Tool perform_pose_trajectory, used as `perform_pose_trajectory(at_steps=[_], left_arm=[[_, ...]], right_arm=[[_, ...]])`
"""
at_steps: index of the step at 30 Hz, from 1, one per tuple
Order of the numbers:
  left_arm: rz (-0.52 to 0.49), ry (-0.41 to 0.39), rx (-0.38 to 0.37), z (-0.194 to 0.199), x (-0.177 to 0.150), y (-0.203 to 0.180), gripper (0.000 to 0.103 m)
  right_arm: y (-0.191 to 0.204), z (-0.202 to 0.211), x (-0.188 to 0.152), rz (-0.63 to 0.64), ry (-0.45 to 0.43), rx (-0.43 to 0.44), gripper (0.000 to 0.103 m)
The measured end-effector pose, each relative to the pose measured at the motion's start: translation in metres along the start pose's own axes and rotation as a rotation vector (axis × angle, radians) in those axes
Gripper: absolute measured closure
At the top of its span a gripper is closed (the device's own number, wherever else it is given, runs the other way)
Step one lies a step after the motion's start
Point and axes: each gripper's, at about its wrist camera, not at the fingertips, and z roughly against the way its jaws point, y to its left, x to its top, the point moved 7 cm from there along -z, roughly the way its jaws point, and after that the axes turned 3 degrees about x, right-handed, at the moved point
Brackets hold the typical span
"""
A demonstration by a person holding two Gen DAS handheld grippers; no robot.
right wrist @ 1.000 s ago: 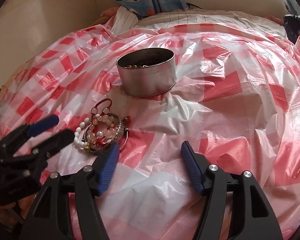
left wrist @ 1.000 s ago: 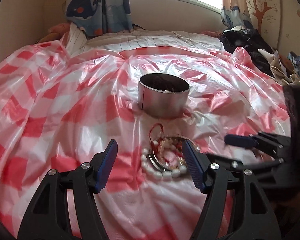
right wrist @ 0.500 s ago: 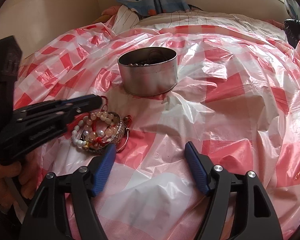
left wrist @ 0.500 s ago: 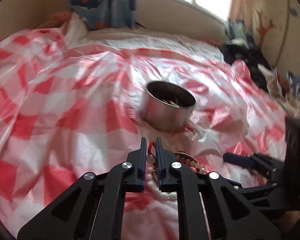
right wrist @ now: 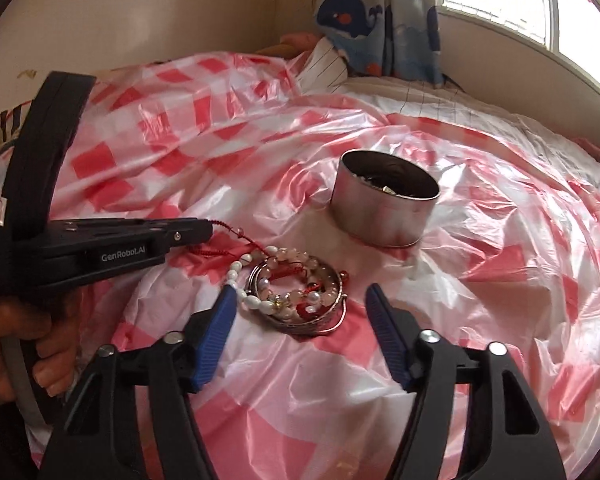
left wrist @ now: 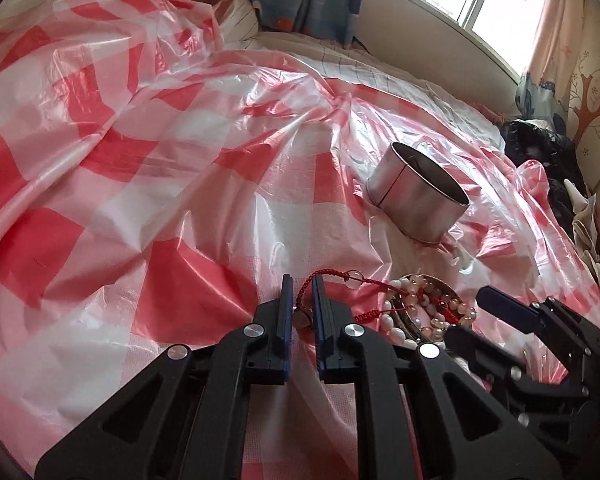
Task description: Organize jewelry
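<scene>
A heap of jewelry (right wrist: 296, 294) lies on the red-checked plastic sheet (right wrist: 500, 280): pearl bracelets, pink bead bracelets and a silver bangle. It also shows in the left wrist view (left wrist: 424, 308). My left gripper (left wrist: 301, 284) is shut on a red cord bracelet (left wrist: 332, 274) and draws its cord taut to the left of the heap; it also shows in the right wrist view (right wrist: 210, 228). My right gripper (right wrist: 300, 300) is open, its blue fingers either side of the heap. A round metal tin (right wrist: 386, 208) with some jewelry inside stands behind the heap.
The sheet covers a bed and is crumpled in ridges. A whale-print curtain (right wrist: 380, 32) and a window are at the back. Dark clothes (left wrist: 540, 148) lie at the bed's right edge.
My left gripper has shut on the red cord bracelet and pulled it left, away from the heap. My right gripper has moved forward, its open fingers now astride the heap.
</scene>
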Motion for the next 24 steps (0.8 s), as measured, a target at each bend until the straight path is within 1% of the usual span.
perform_pose_trajectory(at_steps=[2, 4, 5, 6, 7, 8, 9, 14, 18, 20, 24], left_arm=[[0.01, 0.002, -0.003, -0.002, 0.001, 0.001, 0.094], [0.027, 0.006, -0.01, -0.003, 0.001, 0.002, 0.094], [0.032, 0.007, -0.012, -0.003, 0.001, 0.003, 0.094], [0.034, 0.008, -0.012, -0.003, 0.001, 0.003, 0.094], [0.035, 0.009, -0.011, -0.004, 0.001, 0.003, 0.094], [0.035, 0.009, -0.01, -0.004, 0.001, 0.003, 0.094], [0.035, 0.009, -0.01, -0.004, 0.0, 0.003, 0.094], [0.036, 0.009, -0.01, -0.005, 0.001, 0.001, 0.094], [0.035, 0.008, -0.01, -0.004, 0.001, 0.002, 0.094], [0.031, 0.007, -0.008, -0.005, 0.001, 0.001, 0.094], [0.027, 0.006, -0.003, -0.005, 0.0, 0.001, 0.094]], right_arm=[[-0.004, -0.007, 0.006, -0.006, 0.018, 0.005, 0.055], [-0.003, -0.013, 0.008, 0.003, 0.042, 0.007, 0.066], [-0.003, -0.017, 0.007, 0.005, 0.06, 0.01, 0.078], [-0.002, -0.019, 0.005, 0.002, 0.069, 0.016, 0.084], [-0.002, -0.018, 0.004, -0.003, 0.065, 0.023, 0.084], [-0.002, -0.015, 0.005, -0.015, 0.056, 0.035, 0.093], [-0.003, -0.01, 0.006, -0.043, 0.037, 0.057, 0.095], [-0.01, 0.021, 0.015, -0.145, -0.06, 0.126, 0.095], [-0.02, 0.039, 0.015, -0.219, -0.092, 0.169, 0.095], [-0.027, 0.044, 0.018, -0.245, -0.106, 0.179, 0.095], [-0.04, 0.045, 0.025, -0.267, -0.118, 0.169, 0.095]])
